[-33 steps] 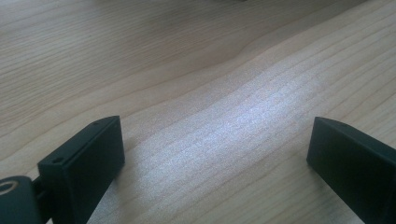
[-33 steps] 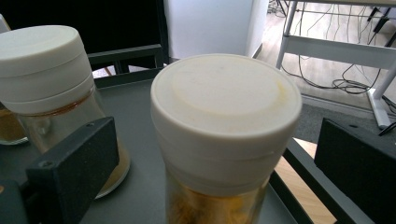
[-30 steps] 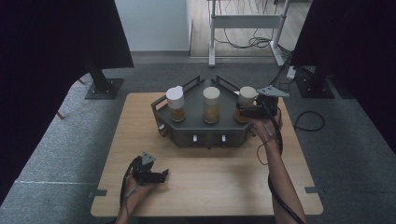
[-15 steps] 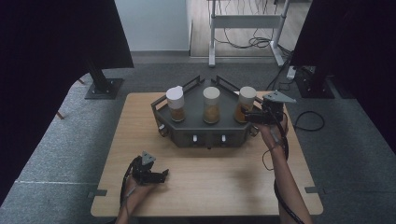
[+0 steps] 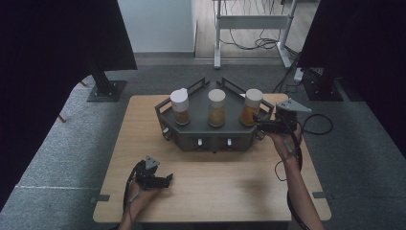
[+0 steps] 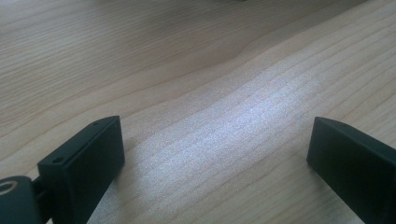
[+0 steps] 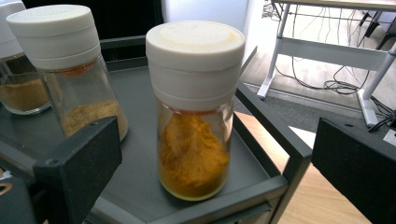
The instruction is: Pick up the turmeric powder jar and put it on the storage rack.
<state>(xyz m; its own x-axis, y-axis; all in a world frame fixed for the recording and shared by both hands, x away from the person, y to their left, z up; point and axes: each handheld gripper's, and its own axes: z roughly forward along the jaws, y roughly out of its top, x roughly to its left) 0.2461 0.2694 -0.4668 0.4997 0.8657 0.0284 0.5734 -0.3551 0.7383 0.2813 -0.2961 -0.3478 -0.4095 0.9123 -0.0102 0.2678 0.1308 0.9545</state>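
No readable text

I find no lettering on my white-capped glass spice jars [image 7: 194, 109] or their dark grey metal tray [image 7: 268, 135].

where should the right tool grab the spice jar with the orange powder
Grip the rightmost jar across its glass body just under the white cap, coming level from the rack's open right side: it stands upright and round, and the right tool already faces it, open.
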